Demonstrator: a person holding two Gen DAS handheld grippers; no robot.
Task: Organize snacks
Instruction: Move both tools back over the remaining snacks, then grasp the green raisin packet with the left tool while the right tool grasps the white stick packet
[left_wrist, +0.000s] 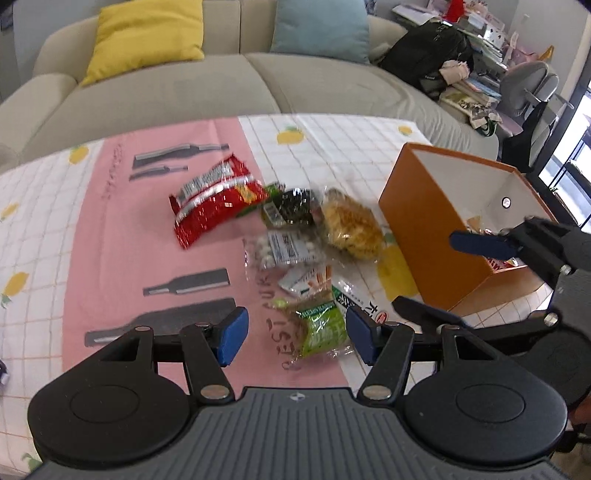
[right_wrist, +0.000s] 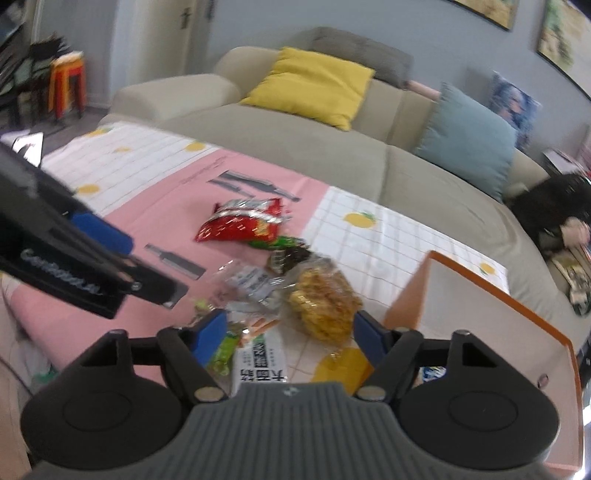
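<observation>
A heap of snack packets lies on the pink and white tablecloth (left_wrist: 110, 258): a red bag (left_wrist: 214, 199) (right_wrist: 240, 225), a dark green packet (left_wrist: 291, 206), a clear bag of yellow crisps (left_wrist: 351, 225) (right_wrist: 321, 302), a clear packet of white sweets (left_wrist: 284, 251), a green packet (left_wrist: 321, 328) and a white packet with printed characters (right_wrist: 262, 362). My left gripper (left_wrist: 295, 336) hovers open with the green packet between its pads. My right gripper (right_wrist: 290, 341) is open over the white packet, beside the orange box (left_wrist: 424, 206) (right_wrist: 517, 306).
The orange box stands open at the right of the cloth, and a few packets show inside it (left_wrist: 506, 262). A beige sofa (left_wrist: 184, 96) with a yellow cushion (left_wrist: 147, 37) and a blue one (left_wrist: 321, 26) runs behind the table. Clutter and a chair (left_wrist: 528, 81) sit at the far right.
</observation>
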